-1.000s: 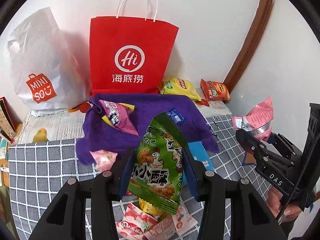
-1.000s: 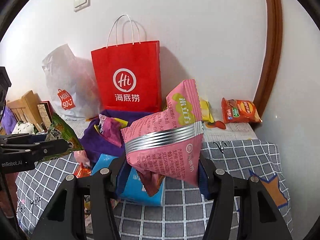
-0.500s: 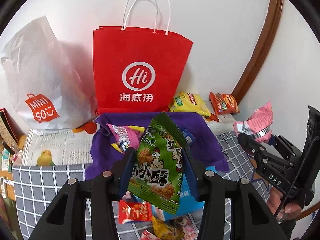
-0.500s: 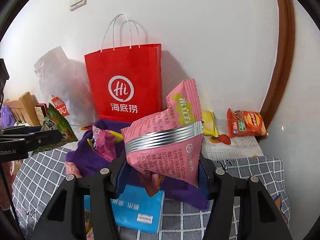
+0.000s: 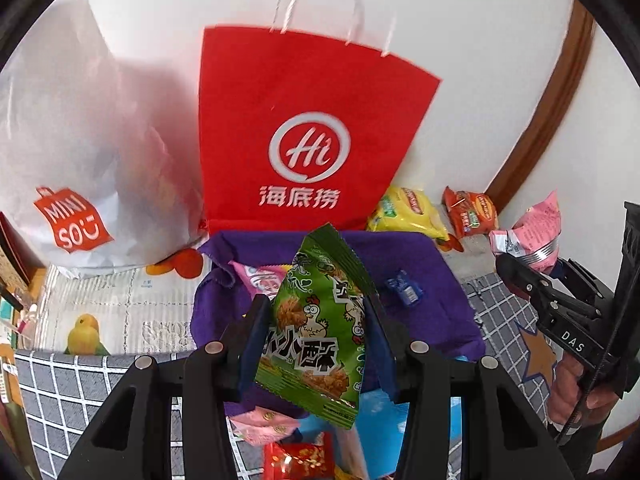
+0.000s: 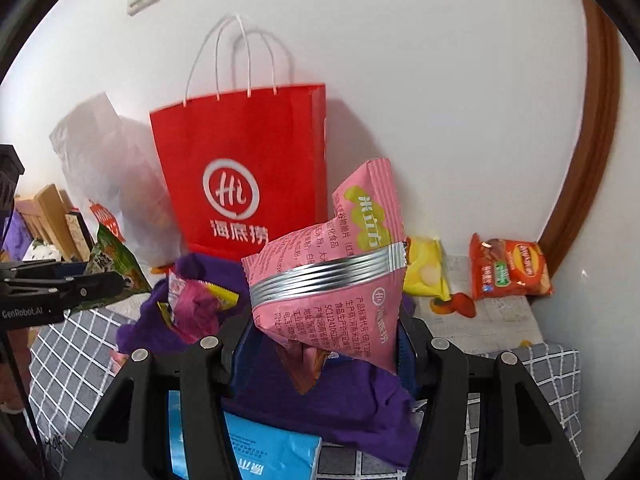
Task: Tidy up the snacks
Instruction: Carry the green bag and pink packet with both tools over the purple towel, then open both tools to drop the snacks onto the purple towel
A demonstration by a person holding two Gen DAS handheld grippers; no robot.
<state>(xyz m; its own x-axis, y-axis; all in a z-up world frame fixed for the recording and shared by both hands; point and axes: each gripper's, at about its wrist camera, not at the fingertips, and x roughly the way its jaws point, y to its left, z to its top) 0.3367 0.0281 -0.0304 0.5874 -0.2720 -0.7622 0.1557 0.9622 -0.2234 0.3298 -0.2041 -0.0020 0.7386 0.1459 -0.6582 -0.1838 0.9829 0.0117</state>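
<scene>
White wall backs a checked cloth (image 5: 60, 384) where a red bag (image 5: 304, 128) stands upright. Left gripper (image 5: 316, 340) clamps a green packet (image 5: 320, 332), upright, long axis rising between its fingers. Right gripper (image 6: 324, 332) clamps a pink packet (image 6: 332, 280), tilted, top corner pointing up.

"Hi" in a white ring above "海底捞" on the red paper carrier bag (image 5: 304, 128); "MINISO" on the white plastic bag (image 5: 72, 152). "小小酥" on the green foil snack packet (image 5: 320, 332), "DAS" on the black right gripper (image 5: 524, 264), "GenRobot.AI" on the black left gripper (image 6: 120, 280).
</scene>
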